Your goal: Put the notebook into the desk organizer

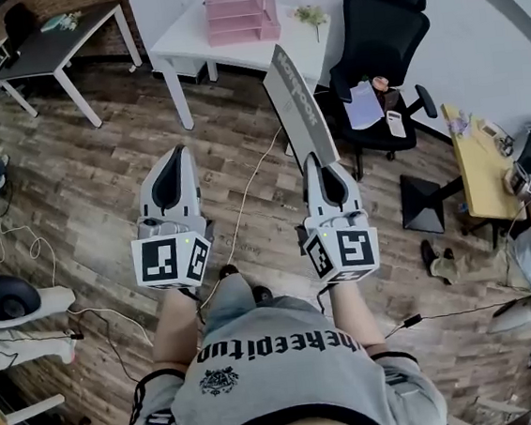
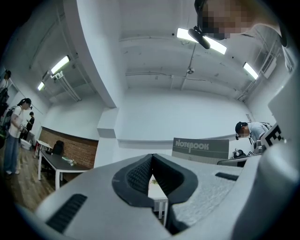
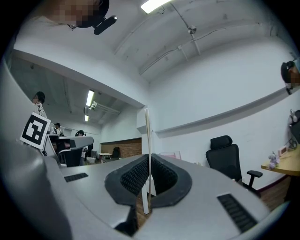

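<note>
Notebook [image 1: 297, 109] is clamped edge-on in the right gripper [image 1: 313, 162], with the jaws pinched on its thin near end. In the head view its long axis is run toward 11 o'clock, with the far end pointed at the white table [image 1: 192, 37] carrying the pink desk organizer [image 1: 239, 10]. Left gripper [image 1: 180, 153] is held at the right gripper's 9 o'clock, jaws closed together and empty.

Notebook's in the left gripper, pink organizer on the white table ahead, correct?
No: the notebook is clamped in the right gripper, seen edge-on between its jaws in the right gripper view. The pink organizer does stand on the white table ahead.
</note>
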The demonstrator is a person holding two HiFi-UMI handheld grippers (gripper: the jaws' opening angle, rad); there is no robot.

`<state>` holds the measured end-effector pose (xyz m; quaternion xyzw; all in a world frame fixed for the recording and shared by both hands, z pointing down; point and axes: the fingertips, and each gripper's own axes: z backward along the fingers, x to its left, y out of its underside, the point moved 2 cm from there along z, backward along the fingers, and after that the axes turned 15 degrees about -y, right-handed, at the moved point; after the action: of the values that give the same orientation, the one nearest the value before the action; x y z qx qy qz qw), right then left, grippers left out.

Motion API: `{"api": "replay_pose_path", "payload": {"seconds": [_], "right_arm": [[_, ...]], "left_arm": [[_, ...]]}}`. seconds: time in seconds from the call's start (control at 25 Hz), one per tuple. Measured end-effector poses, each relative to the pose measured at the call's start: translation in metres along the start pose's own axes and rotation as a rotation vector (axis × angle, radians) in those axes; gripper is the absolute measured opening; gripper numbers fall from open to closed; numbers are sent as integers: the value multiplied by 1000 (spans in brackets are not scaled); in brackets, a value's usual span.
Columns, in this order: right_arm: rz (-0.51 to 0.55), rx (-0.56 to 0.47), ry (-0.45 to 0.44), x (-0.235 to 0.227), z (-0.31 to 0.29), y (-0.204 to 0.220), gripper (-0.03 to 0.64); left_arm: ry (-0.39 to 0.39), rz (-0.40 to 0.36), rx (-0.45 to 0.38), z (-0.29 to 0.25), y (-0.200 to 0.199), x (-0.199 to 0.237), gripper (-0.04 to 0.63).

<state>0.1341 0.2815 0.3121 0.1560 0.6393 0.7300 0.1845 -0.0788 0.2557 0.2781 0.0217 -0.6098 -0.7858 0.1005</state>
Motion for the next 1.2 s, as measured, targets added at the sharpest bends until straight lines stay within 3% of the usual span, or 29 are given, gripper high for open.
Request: {"api": "replay_pose_path", "payload": {"seconds": [0.52, 1.2], "right_arm": [[16, 0, 31, -58, -89, 14, 9], [30, -8, 109, -121, -259, 24, 9]], "left_arm": [[24, 4, -6, -110, 31, 12, 5], [70, 10, 6, -292, 64, 75, 5]]}}
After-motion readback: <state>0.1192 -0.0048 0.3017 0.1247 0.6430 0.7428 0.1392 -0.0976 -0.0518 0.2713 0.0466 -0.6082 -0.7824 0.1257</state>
